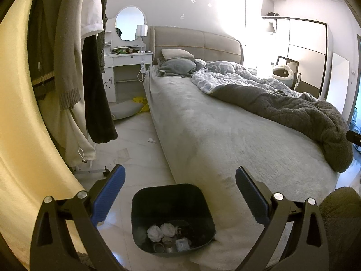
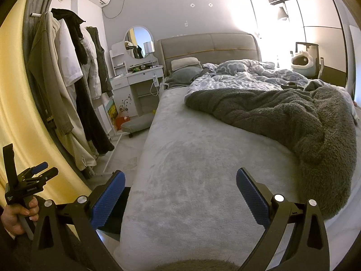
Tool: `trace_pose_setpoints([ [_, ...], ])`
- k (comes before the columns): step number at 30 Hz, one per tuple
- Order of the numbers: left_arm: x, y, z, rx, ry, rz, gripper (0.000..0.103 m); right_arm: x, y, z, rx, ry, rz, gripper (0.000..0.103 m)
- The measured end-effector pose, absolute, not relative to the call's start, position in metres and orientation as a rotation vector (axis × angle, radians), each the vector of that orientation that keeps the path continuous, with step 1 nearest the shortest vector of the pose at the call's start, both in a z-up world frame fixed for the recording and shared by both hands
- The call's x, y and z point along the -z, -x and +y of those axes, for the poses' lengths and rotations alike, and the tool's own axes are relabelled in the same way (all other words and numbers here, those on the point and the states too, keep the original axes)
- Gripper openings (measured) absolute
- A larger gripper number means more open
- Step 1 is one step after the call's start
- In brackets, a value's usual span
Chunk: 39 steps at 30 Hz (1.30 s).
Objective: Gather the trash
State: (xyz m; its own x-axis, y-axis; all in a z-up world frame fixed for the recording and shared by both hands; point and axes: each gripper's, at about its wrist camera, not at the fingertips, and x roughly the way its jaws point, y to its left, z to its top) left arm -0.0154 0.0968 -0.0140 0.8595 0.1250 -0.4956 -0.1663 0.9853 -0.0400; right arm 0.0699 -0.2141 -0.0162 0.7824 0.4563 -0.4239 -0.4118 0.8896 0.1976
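Note:
In the left wrist view a dark plastic bin [image 1: 203, 205] stands on the pale floor against the side of the bed. Inside it lie crumpled white tissues [image 1: 161, 230], tape rolls and a small packet. My left gripper [image 1: 179, 171] hovers open and empty above the bin. On the floor further on lie a small white scrap [image 1: 151, 140], a clear wrapper [image 1: 123, 153] and something yellow [image 1: 140, 100]. My right gripper [image 2: 180, 174] is open and empty over the bed's near corner. The right wrist view also shows the left gripper [image 2: 45, 169], held in a hand, and a bit of the bin [image 2: 117, 210].
A wide bed [image 1: 225, 135] with a grey blanket [image 2: 293, 117] fills the right. A clothes rack [image 1: 74, 72] hung with garments lines the left of the narrow floor aisle. A white dressing table [image 1: 128, 63] and a floor cushion [image 1: 124, 110] close its far end.

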Motion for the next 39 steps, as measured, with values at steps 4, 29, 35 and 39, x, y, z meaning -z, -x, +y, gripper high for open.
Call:
trace_pose_setpoints([
  [4, 0.0136, 0.0153, 0.0974, -0.153, 0.082, 0.514, 0.1, 0.016, -0.0699, -0.2139, -0.469, -0.096, 0.481, 0.1],
  [29, 0.0138, 0.0153, 0.0966, -0.151, 0.084, 0.516, 0.1, 0.0152, -0.0702, -0.2141, -0.469, -0.095, 0.483, 0.1],
  [35, 0.0155, 0.0163, 0.0948, -0.157, 0.09, 0.518, 0.1, 0.0148, -0.0704, -0.2143, -0.469, -0.094, 0.483, 0.1],
  [39, 0.016, 0.016, 0.0944, -0.155, 0.089, 0.518, 0.1, 0.0153, -0.0705, -0.2145, -0.47, -0.094, 0.483, 0.1],
])
